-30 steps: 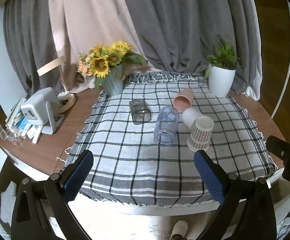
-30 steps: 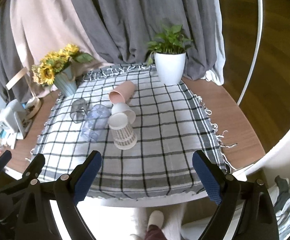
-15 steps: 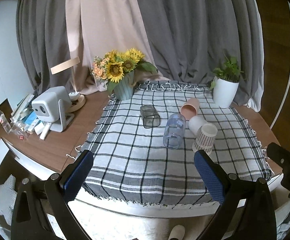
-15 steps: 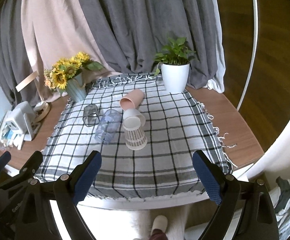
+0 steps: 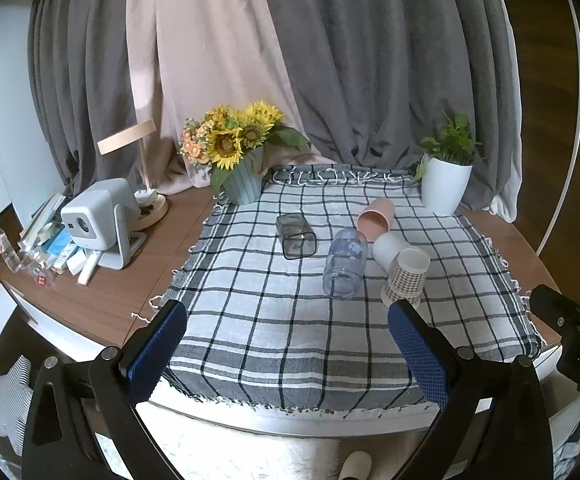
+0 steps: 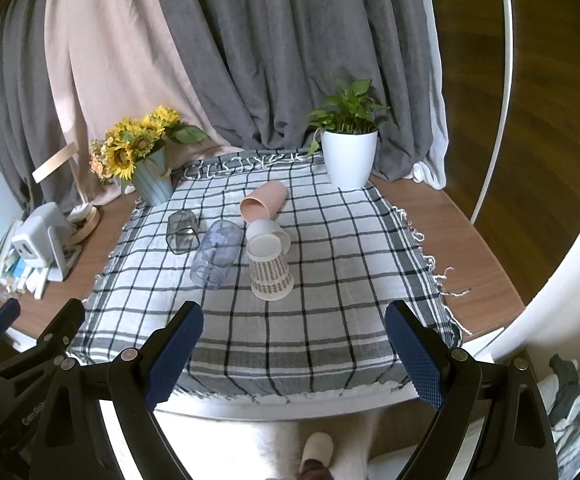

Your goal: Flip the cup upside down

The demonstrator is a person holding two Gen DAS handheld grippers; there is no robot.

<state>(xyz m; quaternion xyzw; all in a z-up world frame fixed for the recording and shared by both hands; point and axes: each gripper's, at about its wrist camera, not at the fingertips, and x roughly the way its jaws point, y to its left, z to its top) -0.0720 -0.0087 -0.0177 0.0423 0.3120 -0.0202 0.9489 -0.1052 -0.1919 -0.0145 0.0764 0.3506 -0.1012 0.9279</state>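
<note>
Several cups sit mid-table on a checked cloth (image 5: 274, 320). A checkered paper cup (image 5: 406, 276) (image 6: 270, 270) stands upside down. A white cup (image 5: 388, 246) (image 6: 268, 232), a pink cup (image 5: 376, 216) (image 6: 264, 200), a clear bluish cup (image 5: 346, 264) (image 6: 216, 252) and a dark square glass (image 5: 296, 232) (image 6: 183, 232) lie on their sides. My left gripper (image 5: 286, 348) and right gripper (image 6: 292, 350) are both open and empty, held back from the table's near edge, well short of the cups.
A sunflower vase (image 5: 242, 176) stands at the back left of the cloth and a white potted plant (image 5: 446, 184) at the back right. A small projector (image 5: 98, 220), a lamp and clutter sit on the bare wood at left. Curtains hang behind.
Both grippers have pulled back and up from the table, so the cups look smaller and farther. The cups have not moved.
</note>
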